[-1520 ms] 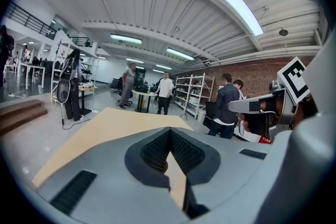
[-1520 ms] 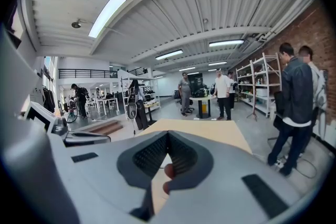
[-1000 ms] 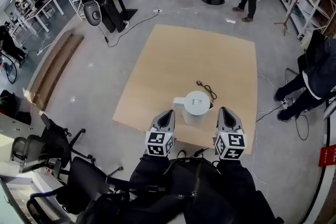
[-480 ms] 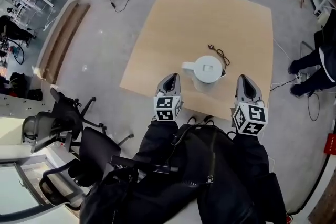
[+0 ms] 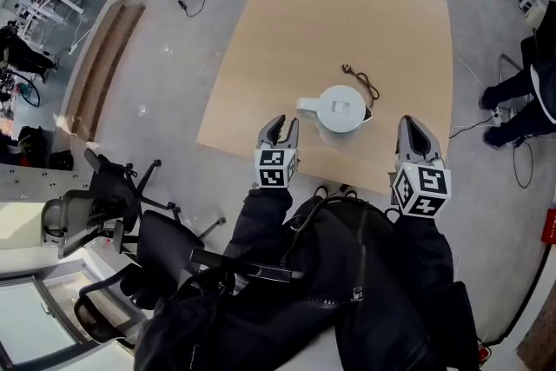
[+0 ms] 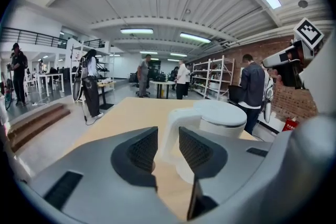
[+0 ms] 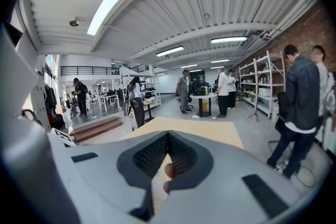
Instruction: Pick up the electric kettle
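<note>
A white electric kettle (image 5: 341, 109) stands near the front edge of the light wooden table (image 5: 287, 30), its handle (image 5: 306, 107) pointing left. My left gripper (image 5: 280, 128) sits just short of that handle and to its left. Its jaws have just been opening and stand apart with nothing between them. In the left gripper view the kettle (image 6: 223, 119) and its handle (image 6: 176, 131) show close beyond the gap of the left gripper (image 6: 168, 139). My right gripper (image 5: 415, 128) hovers right of the kettle with its jaws shut and empty; the right gripper (image 7: 168, 138) shows its pads touching.
A dark power cord with plug (image 5: 360, 84) lies on the table behind the kettle. Office chairs (image 5: 104, 195) crowd the floor at lower left. A seated person (image 5: 532, 87) and floor cables are on the right. Standing people (image 6: 253, 86) and shelves are far off.
The left gripper's jaws went from shut to apart, and it sank lower beside the kettle's handle. The right gripper stayed shut and shifted slightly. The kettle has not moved.
</note>
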A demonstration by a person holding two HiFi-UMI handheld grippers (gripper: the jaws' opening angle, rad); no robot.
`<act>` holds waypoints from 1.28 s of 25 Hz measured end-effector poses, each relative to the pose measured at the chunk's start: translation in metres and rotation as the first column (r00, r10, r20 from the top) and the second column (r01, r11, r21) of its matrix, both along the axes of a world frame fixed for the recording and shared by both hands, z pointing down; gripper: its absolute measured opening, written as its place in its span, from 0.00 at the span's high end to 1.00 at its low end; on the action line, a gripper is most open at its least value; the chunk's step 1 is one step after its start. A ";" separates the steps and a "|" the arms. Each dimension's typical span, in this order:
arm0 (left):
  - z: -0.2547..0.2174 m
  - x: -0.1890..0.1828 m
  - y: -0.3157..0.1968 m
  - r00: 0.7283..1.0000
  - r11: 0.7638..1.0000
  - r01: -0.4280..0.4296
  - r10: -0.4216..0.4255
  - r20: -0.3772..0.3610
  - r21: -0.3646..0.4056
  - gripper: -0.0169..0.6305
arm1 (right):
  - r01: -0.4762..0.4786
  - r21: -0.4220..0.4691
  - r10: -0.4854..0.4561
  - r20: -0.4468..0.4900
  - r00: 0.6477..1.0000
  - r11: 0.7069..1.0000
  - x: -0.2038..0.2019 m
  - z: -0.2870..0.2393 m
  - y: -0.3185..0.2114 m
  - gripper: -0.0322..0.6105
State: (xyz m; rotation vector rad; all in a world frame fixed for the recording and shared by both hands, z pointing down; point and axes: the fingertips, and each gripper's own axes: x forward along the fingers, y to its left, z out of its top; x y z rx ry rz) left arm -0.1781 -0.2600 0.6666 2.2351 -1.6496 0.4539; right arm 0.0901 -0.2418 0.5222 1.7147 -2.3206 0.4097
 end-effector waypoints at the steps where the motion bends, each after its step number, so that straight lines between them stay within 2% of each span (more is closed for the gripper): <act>1: 0.005 0.002 -0.001 1.000 1.000 -0.012 0.012 0.008 -0.009 0.79 | -0.004 -0.002 0.004 0.000 1.000 1.000 0.002 0.000 -0.001 0.95; 5: 0.023 0.011 -0.007 0.998 0.998 -0.043 0.045 0.038 -0.046 0.74 | -0.002 -0.007 0.002 -0.005 1.000 1.000 0.007 0.003 -0.006 0.95; 15: 0.054 0.017 -0.025 0.995 0.994 -0.053 0.061 0.080 -0.092 0.74 | -0.006 -0.013 0.006 -0.027 1.000 1.000 0.012 0.004 -0.007 0.95; 32: 0.062 0.029 -0.073 0.991 0.999 -0.032 0.037 0.128 -0.042 0.74 | -0.117 -0.046 0.115 -0.054 0.992 0.992 0.063 0.009 -0.006 0.95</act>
